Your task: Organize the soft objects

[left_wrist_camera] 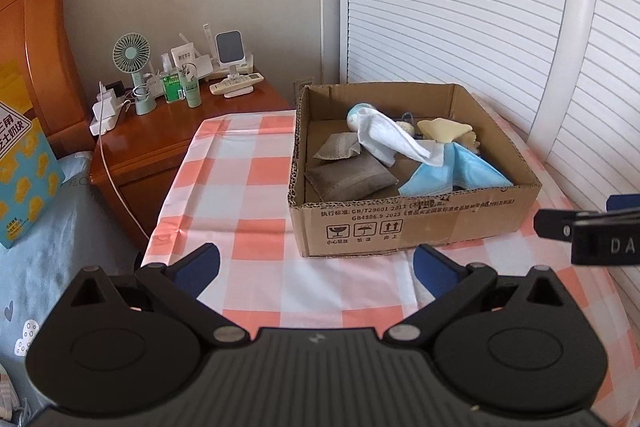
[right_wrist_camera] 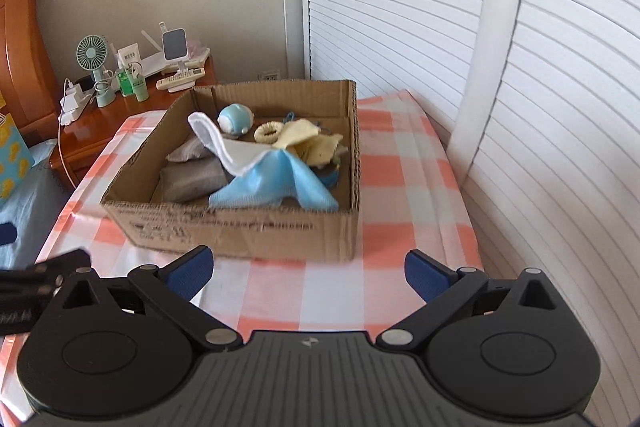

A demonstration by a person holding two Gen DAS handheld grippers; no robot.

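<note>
**Both claws empty, soft things boxed**

The box (left_wrist_camera: 404, 223) sat on the checked cloth (left_wrist_camera: 248, 163), open-topped, its near wall facing both cameras. Inside lay the soft things: two grey pouches (left_wrist_camera: 348, 175) on the left, a white cloth (left_wrist_camera: 396, 139) draped across the middle, a blue mask (left_wrist_camera: 456, 171) against the near wall, a yellow cloth (left_wrist_camera: 440, 129) toward the back right and a small blue toy (right_wrist_camera: 235, 119) at the back. Nothing soft showed on the cloth outside the box, so the sorting looked done or nearly so.

The left gripper (left_wrist_camera: 316, 267) hung short of the near wall, jaws wide, nothing between them. The right gripper (right_wrist_camera: 308, 273) was likewise wide and empty, also short of the box. Probably both were held back to leave the opening clear.

Edges and room:
- The white cloth stood highest in the heap, about level with the rim; the mask lay under the near rim.
- Bare cloth in front of the box gave open room for both claws.
- The louvred doors (right_wrist_camera: 400, 7) stood close behind and to the right.
- The nightstand (left_wrist_camera: 168, 131), cluttered, stood just off the left edge.
- The right claw's finger showed at the right margin of the left view, near but apart.
</note>
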